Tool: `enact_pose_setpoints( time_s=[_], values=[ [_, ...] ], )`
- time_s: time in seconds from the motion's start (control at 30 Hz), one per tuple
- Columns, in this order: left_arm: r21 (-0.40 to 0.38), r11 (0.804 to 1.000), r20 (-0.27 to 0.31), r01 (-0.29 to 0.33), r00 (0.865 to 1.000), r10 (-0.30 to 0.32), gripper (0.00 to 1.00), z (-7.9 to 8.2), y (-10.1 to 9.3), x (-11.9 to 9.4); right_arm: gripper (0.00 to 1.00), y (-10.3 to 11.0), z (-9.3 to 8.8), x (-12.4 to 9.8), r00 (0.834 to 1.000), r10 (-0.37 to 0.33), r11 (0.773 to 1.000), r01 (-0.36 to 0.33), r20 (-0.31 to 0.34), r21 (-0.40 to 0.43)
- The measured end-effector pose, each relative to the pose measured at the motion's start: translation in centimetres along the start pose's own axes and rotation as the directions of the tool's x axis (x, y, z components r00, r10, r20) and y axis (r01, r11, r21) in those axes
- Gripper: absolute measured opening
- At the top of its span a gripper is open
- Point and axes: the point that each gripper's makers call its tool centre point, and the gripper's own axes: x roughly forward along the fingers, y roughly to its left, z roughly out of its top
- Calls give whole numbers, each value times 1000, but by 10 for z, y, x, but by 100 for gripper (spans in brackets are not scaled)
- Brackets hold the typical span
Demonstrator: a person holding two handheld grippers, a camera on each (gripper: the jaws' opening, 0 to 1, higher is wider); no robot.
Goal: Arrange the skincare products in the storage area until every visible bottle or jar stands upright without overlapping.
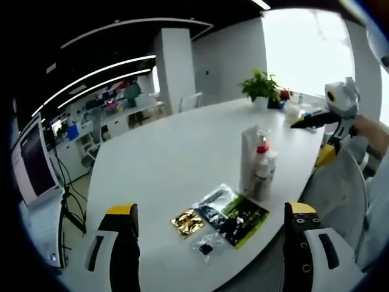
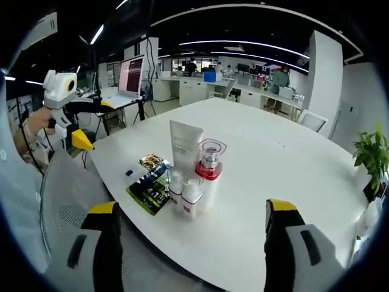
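Both grippers, left (image 1: pixel 209 228) and right (image 2: pixel 191 225), hover wide open and empty before upright skincare bottles (image 2: pixel 194 176) clustered ahead on the white table (image 2: pixel 273 164), the right gripper view revealing two small white jars (image 2: pixel 184 196), the left gripper view apparently sachets (image 1: pixel 222 216) lying flat nearer.

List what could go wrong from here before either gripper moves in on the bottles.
1. The tall white tube, the pump bottle with the red collar and the two small white bottles stand packed together; reaching for one may topple its neighbours.
2. The flat sachets lie right beside the cluster, so a jaw could drag them under a bottle.
3. The cluster sits near the table edge; a knock could send something off.
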Motion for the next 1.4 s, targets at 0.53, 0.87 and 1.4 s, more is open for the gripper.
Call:
enact_pose_setpoints(
  time_s=[0.53,0.87,1.4],
  values=[
    [-5,1000,-10,7,1000,-7,97,-3,-2,1,99,1,0,0,1000,-1,1000,1,-8,-6],
    [-10,1000,-11,-14,1000,14,97,-4,2,-1,99,0,3,-1,1000,5,1000,-5,-5,-20],
    [3,999,-5,-37,999,37,97,-3,7,-5,99,2,8,3,999,39,998,-39,-10,-41]
  ],
)
